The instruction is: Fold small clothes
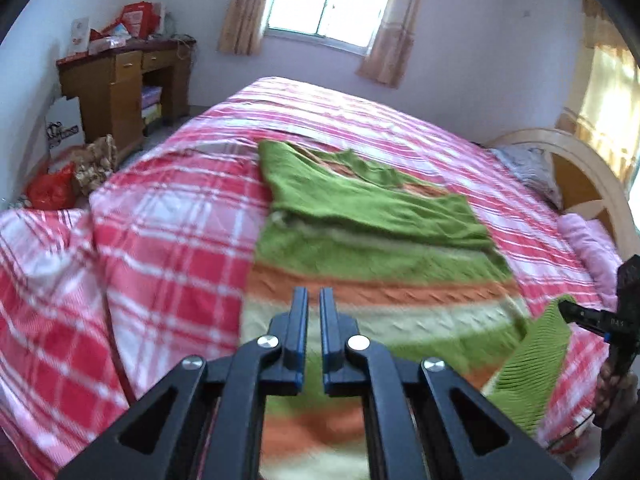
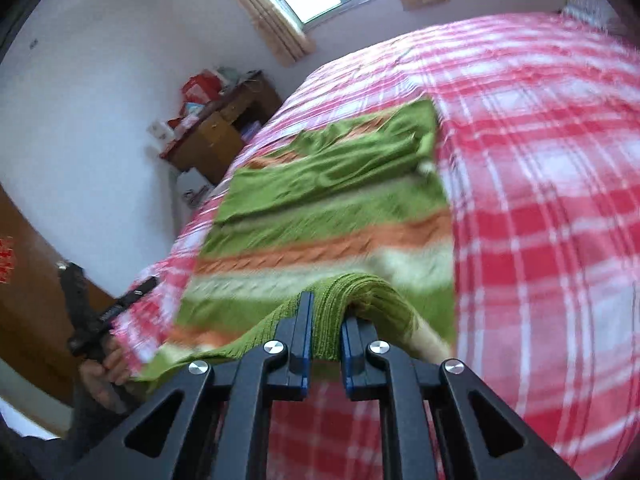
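Sleeves of green striped knitted sweater (image 1: pixel 372 216) lie folded in; my right gripper (image 2: pixel 326 320) clamps its hem, left gripper (image 1: pixel 314 300) is closed, seemingly empty; bottom fold remains.

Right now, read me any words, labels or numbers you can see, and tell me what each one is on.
Nothing reads clearly.
White box on the floor beside the wooden desk: dark print, too blurred.
Black right gripper: small pale marking on its body, illegible.
Brown wooden door: red sign, unreadable.
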Demonstrator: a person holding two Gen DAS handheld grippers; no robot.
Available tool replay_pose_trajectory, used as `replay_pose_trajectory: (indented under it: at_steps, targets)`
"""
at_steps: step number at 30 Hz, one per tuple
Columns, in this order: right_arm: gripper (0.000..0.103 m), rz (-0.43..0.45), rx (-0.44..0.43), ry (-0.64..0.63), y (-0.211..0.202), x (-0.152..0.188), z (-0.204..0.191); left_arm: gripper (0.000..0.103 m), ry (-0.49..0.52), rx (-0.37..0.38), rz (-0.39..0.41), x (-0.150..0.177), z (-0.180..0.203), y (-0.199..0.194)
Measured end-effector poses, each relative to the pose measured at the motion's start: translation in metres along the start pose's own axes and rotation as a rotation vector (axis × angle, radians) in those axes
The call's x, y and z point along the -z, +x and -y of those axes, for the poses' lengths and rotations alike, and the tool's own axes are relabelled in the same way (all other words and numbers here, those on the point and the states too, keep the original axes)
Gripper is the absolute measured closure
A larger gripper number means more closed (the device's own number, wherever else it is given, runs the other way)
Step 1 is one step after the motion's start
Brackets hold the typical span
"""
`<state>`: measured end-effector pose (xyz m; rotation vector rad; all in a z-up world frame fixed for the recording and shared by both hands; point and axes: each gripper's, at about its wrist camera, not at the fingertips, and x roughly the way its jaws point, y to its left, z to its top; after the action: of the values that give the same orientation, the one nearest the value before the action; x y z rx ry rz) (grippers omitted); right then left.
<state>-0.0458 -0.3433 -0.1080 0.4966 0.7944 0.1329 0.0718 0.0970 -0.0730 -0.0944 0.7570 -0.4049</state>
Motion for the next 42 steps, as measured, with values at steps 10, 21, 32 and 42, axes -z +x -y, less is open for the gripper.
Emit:
replay_pose_trajectory:
  at_steps: [10,21,32,42]
  targets:
    - [0.092,-0.045,0.097,0.092,0.068,-0.017,0.04,0.053,0.149,-0.032,0.029,0.007,-0.034,-0.042]
    - [0.092,-0.046,0.098,0.095,0.072,-0.015,0.04,0.051,0.818,0.061,-0.025,0.105,0.061,-0.067]
    - [0.092,-0.064,0.085,0.119,0.073,-0.018,0.043,0.049,1.602,0.08,-0.049,0.151,0.108,-0.022]
    - [0.092,-0.072,0.084,0.128,0.073,-0.018,0.044,0.054,1.859,0.158,0.027,0.172,0.127,-0.028]
